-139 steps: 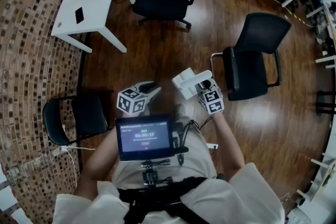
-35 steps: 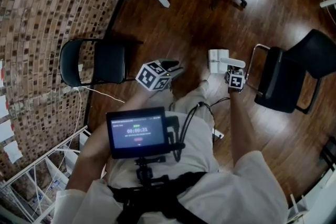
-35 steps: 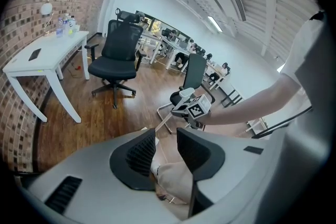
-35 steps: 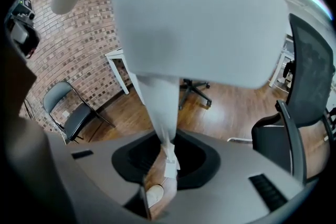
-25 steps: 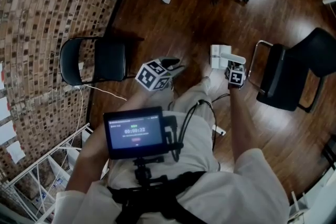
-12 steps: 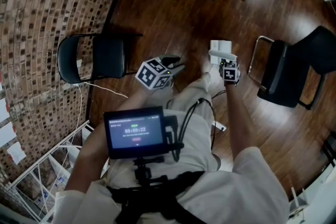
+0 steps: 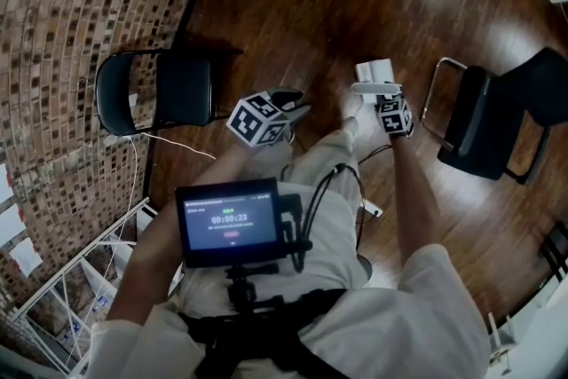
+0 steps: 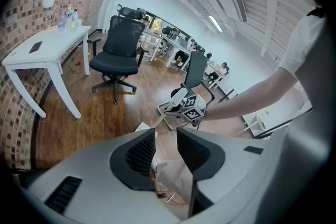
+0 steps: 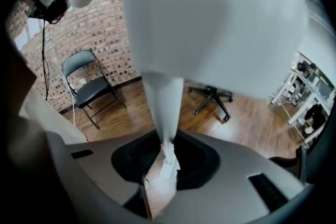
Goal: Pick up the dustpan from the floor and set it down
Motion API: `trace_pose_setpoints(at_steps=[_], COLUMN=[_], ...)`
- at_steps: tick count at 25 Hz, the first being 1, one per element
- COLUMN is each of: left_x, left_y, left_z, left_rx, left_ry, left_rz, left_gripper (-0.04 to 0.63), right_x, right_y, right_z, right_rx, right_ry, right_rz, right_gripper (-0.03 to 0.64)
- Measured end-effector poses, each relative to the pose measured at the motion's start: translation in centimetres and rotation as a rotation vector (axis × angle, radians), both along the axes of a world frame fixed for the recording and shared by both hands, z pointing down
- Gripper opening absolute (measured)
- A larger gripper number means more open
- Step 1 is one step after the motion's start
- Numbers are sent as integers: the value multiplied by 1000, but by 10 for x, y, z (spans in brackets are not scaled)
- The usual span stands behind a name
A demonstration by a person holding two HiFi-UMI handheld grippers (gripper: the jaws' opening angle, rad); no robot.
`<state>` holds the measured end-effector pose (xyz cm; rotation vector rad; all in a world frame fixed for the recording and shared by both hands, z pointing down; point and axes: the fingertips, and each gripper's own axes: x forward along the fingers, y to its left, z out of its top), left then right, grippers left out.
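My right gripper (image 7: 380,95) clenches the lifted dustpan (image 7: 374,69) by its handle; my left gripper (image 7: 291,104) hangs released. Next, I judge, I lower it flat onto the floor (image 7: 293,22) below.

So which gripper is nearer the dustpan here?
Right. The right gripper is shut on the handle of the dustpan; the left gripper hangs open and empty, apart from it, to its left in the head view.
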<state>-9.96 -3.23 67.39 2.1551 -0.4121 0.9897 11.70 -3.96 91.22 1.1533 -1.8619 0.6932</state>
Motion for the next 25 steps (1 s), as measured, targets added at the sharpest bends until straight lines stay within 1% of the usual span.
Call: trace_pose_setpoints(at_steps=[2, 4, 10, 12, 17, 19, 21, 25], left_x=[-4, -7, -15, -18, -19, -19, -17, -13], left_y=[2, 3, 8, 8, 9, 9, 11, 15], left_z=[3, 6, 12, 14, 15, 16, 16, 15], left_rx=[-2, -5, -13, -14, -22, -25, -26, -23], left_ry=[-1, -2, -5, -8, -9, -8, -7, -7], left_rz=[-7, -12, -28, -36, -55, -64, -71, -82], left_gripper=[126, 126, 126, 126, 126, 126, 126, 126], right_x=[-8, -16, -33, -37, -39, -38, -34, -24], right_y=[1, 7, 28, 31, 46, 49, 53, 60], right_z=[0, 6, 6, 4, 13, 15, 17, 22], right_rx=[9, -4, -16, -11, -48, -61, -83, -105], right_ry=[-3, 4, 60, 91, 127, 137, 135, 118], right_rz=[-81, -187, -491, -577, -770, -814, -825, -784], right_gripper=[100, 100, 100, 100, 100, 100, 101, 109])
